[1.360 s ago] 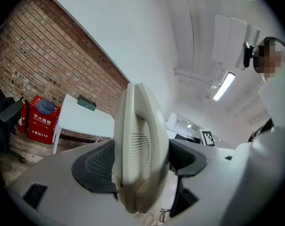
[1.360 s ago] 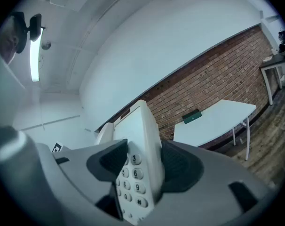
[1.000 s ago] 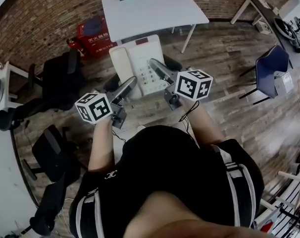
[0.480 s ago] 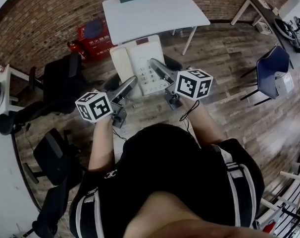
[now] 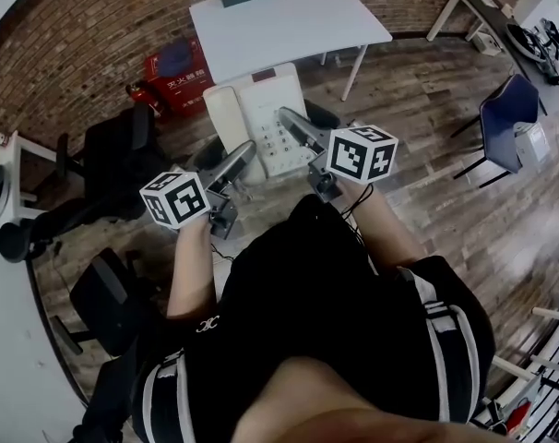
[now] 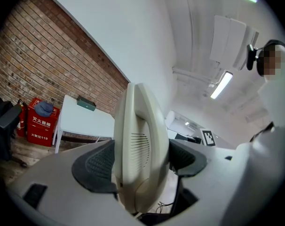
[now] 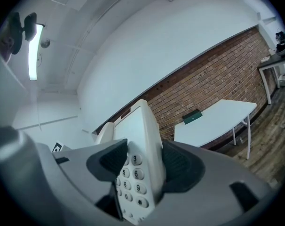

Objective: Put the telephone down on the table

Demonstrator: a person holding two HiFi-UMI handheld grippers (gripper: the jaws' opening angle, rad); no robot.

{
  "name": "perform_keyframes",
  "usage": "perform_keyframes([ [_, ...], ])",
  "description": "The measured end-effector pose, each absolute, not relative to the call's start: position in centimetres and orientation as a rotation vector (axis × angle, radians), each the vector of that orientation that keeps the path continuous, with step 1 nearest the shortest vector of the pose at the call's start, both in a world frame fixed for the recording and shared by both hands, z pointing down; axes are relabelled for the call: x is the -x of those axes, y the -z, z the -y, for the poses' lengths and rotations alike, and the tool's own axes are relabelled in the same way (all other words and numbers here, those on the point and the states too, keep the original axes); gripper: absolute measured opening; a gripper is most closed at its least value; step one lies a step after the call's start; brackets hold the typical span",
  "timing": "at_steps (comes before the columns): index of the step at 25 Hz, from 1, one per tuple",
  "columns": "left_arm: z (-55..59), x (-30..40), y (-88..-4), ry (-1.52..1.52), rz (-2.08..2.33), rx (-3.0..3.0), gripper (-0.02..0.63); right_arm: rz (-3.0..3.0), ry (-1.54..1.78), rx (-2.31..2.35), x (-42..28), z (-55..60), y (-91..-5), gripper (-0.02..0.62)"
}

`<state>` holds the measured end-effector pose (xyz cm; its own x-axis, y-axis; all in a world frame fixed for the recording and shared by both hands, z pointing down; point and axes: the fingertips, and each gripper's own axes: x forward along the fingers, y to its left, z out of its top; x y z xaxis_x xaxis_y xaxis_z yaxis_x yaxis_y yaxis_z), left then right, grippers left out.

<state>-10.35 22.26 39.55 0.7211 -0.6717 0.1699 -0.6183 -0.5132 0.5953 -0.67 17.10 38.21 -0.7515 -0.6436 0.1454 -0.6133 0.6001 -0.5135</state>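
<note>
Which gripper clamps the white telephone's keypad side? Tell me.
The right gripper: the white telephone's numbered keys sit between its jaws; the left gripper clamps the handset.

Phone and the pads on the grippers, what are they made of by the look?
The telephone looks like hard moulded plastic, cream, smooth with a dull sheen; the handset shows fine moulded slots. The pads are dark with a fine dotted texture, probably rubber or a soft plastic; the look can't settle which.

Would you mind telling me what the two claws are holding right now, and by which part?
Both hold the white telephone: the left claw is shut on the grille end of its handset, the right claw on the edge beside the keypad.
</note>
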Motion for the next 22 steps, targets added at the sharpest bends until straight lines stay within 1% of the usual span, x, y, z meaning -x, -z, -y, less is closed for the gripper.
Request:
perform_keyframes([
  [12, -15.9, 11.8, -39.3, 0.100, 0.991, -2.290, 0.359, -2.739, 0.866, 1.068, 2.0, -10.8, -38.3, 0.206],
  [22, -10.1, 12.2, -43.2, 0.084, 1.005, -2.335, 0.359, -2.735, 0.811, 1.041, 2.5, -4.9, -42.0, 0.206],
])
